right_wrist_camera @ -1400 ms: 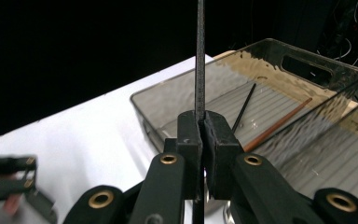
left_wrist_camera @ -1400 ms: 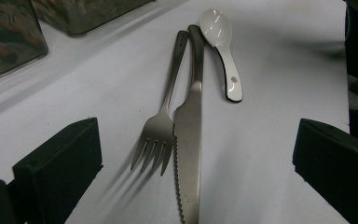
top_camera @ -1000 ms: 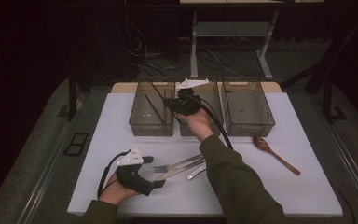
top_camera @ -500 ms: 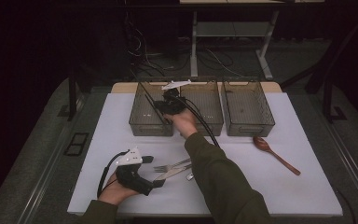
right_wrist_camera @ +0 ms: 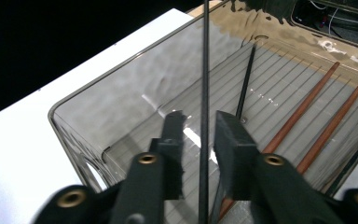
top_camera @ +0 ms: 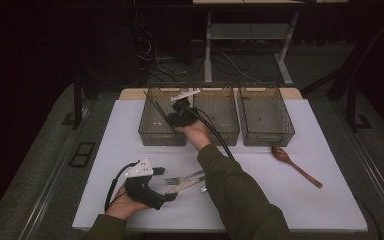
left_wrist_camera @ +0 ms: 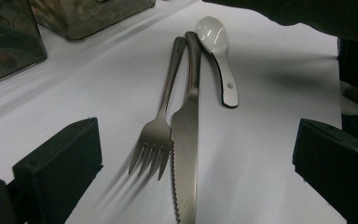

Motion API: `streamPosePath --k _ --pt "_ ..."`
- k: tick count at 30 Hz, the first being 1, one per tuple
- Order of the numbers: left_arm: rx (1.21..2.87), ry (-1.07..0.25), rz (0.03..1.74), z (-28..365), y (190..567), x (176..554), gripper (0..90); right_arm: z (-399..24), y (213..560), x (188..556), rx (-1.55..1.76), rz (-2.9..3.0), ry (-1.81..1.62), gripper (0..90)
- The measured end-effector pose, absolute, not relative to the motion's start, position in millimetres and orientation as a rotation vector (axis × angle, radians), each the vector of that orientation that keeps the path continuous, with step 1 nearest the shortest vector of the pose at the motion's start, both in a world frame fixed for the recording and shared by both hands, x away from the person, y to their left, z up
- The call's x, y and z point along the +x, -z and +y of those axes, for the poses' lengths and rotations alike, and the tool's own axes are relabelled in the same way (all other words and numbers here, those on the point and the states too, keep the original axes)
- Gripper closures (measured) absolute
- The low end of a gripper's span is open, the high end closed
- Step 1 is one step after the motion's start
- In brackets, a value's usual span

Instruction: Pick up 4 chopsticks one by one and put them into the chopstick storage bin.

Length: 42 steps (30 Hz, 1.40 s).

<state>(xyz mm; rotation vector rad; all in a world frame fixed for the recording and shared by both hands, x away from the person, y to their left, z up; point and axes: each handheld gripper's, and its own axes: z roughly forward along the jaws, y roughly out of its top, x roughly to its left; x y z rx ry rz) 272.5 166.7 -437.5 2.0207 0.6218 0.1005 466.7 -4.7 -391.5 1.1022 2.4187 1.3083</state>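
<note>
Over the left bin, the right gripper had just been opening, its fingers released around a black chopstick standing lengthwise between them, while the left gripper hovered unclenched near the fork.

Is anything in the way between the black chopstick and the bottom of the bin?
No. The black chopstick stands between the right gripper's just-opened jaws, above the left bin; below lie another black chopstick and two brown ones, off to the side.

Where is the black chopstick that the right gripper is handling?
The black chopstick stands between the right gripper's just-opened jaws, over the left bin, beside two brown chopsticks.
</note>
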Motion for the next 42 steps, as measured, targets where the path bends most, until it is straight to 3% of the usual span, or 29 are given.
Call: streamPosePath --k 10,17,31,42 --pt "2.025 -0.101 0.625 166.6 437.9 272.5 0.4 -16.7 381.6 464.1 1.107 2.424 -1.342 45.2" --pt "2.026 -0.105 0.625 165.8 438.2 272.5 0.5 -36.7 371.7 455.0 1.071 2.429 -1.390 35.7" --pt "2.035 -0.105 0.623 165.3 438.8 273.0 0.5 -84.9 362.0 423.6 0.995 2.409 -1.427 20.4" --pt "2.034 -0.102 0.626 164.6 439.0 273.1 0.5 -120.8 364.9 397.9 0.962 2.410 -1.460 18.8"
